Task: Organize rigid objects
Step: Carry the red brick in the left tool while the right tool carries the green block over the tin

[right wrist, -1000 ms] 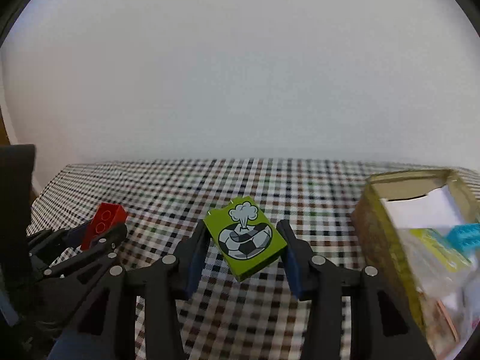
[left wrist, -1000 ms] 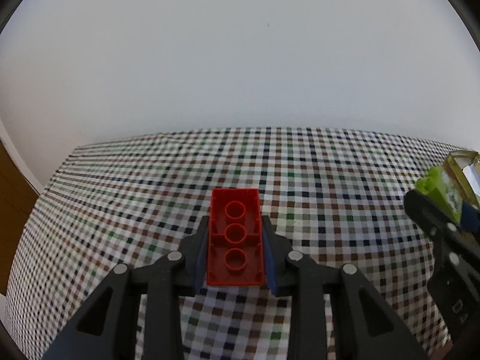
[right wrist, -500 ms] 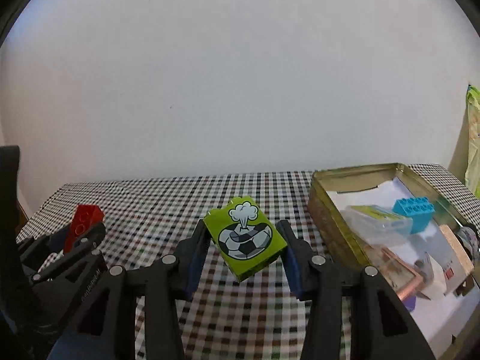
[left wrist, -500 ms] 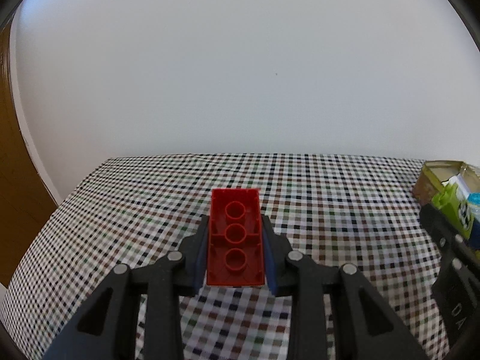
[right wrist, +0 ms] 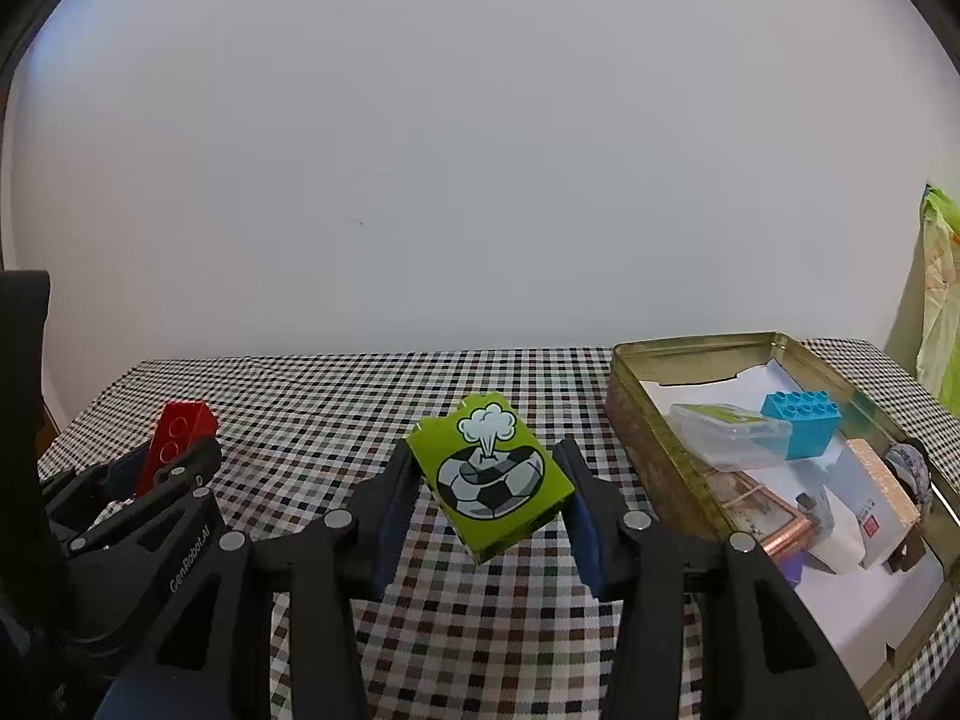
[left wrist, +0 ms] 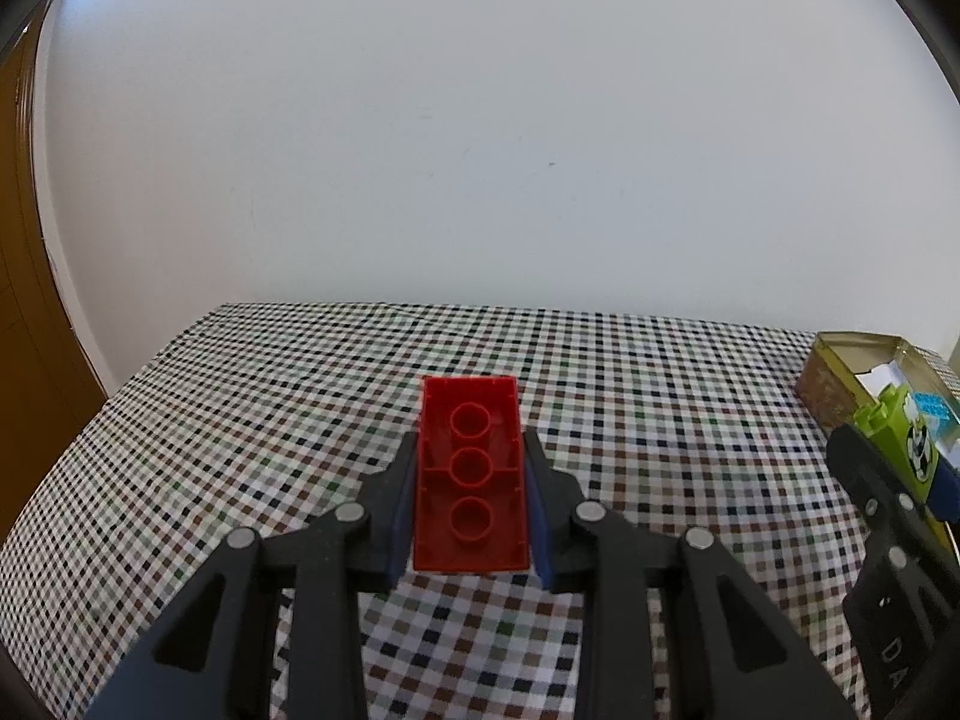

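Note:
My left gripper (left wrist: 471, 468) is shut on a red brick (left wrist: 471, 474), underside up, held above the checkered tablecloth (left wrist: 300, 408). My right gripper (right wrist: 489, 480) is shut on a lime-green brick (right wrist: 489, 474) with a football picture, tilted, above the cloth just left of an open gold tin (right wrist: 624, 396). The left gripper and red brick (right wrist: 177, 441) show at the left of the right wrist view. The right gripper with the green brick (left wrist: 897, 438) shows at the right edge of the left wrist view, in front of the tin (left wrist: 828, 384).
The tin holds a blue brick (right wrist: 801, 420), a clear plastic case (right wrist: 729, 435), papers and other small items. A white wall stands behind the table. A wooden door (left wrist: 24, 300) is at the far left. A green bag (right wrist: 939, 300) hangs at the right.
Both grippers have risen and pulled back with their bricks still held. The tin has come into fuller view on the right, showing its contents.

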`<state>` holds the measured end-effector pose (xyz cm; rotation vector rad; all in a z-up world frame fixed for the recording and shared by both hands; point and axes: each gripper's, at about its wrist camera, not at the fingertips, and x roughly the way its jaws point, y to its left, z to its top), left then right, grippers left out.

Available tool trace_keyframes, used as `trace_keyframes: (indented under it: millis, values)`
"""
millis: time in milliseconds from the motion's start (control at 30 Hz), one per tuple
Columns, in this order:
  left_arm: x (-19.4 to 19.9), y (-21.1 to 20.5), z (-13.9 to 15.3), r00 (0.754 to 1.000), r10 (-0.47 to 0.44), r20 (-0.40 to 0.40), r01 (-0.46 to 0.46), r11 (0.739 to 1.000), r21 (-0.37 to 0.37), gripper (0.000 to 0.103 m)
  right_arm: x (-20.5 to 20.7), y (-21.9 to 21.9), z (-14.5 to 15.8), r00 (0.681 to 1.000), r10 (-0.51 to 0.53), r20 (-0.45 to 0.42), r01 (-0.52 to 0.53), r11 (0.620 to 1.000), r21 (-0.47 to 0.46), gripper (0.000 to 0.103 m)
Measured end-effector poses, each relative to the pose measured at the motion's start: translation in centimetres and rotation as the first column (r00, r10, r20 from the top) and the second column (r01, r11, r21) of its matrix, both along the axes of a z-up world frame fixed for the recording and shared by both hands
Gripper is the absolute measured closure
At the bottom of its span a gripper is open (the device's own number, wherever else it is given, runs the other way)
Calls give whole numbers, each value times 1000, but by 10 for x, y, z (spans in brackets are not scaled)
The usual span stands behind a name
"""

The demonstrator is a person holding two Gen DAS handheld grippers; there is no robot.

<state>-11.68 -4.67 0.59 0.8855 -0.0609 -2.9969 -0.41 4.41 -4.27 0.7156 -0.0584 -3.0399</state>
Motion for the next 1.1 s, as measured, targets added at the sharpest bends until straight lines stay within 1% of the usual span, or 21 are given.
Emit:
trace_keyframes:
  millis: [267,333,400,500,633,767,833,1100]
  values:
    - [21,-9,-4,999,9,-31,-8,1000,26,73,12,6,-2,1000,-4,-9,4,1000,-4,54]
    - [27,-9,-3,999,13,-37,-12,1000,26,73,13,8,-5,1000,-1,-13,1,1000,1,54]
    - [28,-6,-5,1000,4,-25,-3,1000,27,73,16,7,-5,1000,0,-17,0,1000,5,54]
    - [36,-1,-5,999,4,-46,-3,1000,23,73,20,6,-5,1000,1,-22,0,1000,5,54]
    - [44,0,-3,998,-1,-58,2,1000,25,73,22,13,-8,1000,-1,-23,1,1000,-1,54]
    - [49,-2,0,997,0,-71,2,1000,29,73,30,7,-3,1000,-3,-19,3,1000,1,54]
    - [52,-1,1,997,0,-79,2,1000,27,73,29,11,-6,1000,2,-23,-2,1000,4,54]
    - [63,4,3,996,-4,-88,6,999,31,73,32,20,-9,999,-3,-35,3,1000,15,54]
